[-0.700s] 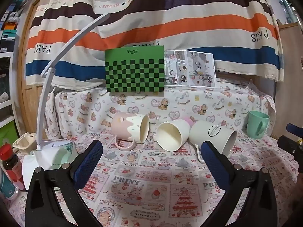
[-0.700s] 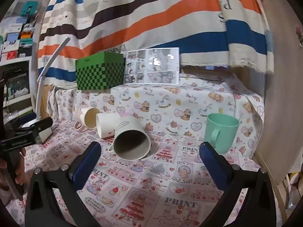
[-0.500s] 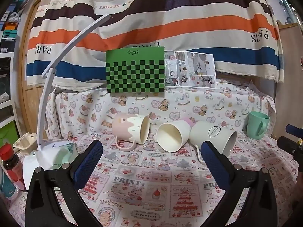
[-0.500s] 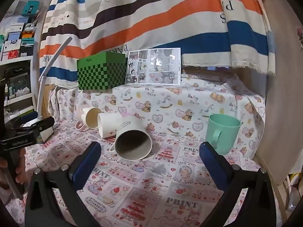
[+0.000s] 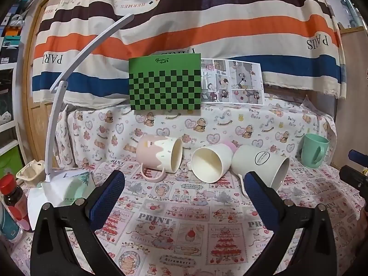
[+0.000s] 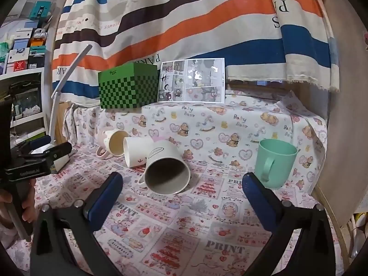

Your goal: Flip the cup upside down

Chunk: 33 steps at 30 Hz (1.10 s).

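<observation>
Not started, by the look of it. Left gripper [image 5: 184, 188] and right gripper [image 6: 181, 188] both spread wide, holding nothing. Mint cup [image 6: 274, 162] upright beyond right gripper's right finger; three mugs on sides ahead. Flip still to do.

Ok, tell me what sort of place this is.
Probably a home room used for recording: a table under a cartoon-print cloth, a striped sheet hung as backdrop, and shelves of boxes to one side.
</observation>
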Available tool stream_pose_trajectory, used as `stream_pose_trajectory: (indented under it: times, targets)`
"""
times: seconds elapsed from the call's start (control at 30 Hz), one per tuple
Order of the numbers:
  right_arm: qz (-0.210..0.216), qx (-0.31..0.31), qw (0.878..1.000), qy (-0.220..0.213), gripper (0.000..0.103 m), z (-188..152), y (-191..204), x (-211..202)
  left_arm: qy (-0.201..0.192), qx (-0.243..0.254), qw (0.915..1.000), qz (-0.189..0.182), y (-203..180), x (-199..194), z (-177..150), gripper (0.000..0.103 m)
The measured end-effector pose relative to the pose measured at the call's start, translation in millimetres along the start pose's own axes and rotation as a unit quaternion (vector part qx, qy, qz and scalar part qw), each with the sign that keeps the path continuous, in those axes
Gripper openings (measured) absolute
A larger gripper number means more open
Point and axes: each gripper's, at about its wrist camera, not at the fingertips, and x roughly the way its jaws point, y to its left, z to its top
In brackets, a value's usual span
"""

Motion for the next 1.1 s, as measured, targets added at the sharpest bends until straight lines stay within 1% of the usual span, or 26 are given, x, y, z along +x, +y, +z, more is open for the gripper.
stream_pose_trajectory:
  times: [0.37,0.63,1.1]
  targets:
    - [-0.013,0.020,1.000,0.007,0.103,0.2,-4.8,2.1,-0.002,0.001,1.0000,0.000,0.1,-0.5,0.8,0.103]
    - [-0.011,0.001,1.000,0.002,0.103,0.0,1.3,0.2,-0.004,0.001,1.0000,0.001,0.3,-1.4,1.0,0.103]
    - [-0.012,0.003,1.000,0.003,0.103,0.0,1.7,0.3,-0.003,0.001,1.0000,0.000,0.5,-1.5,1.3,0.103]
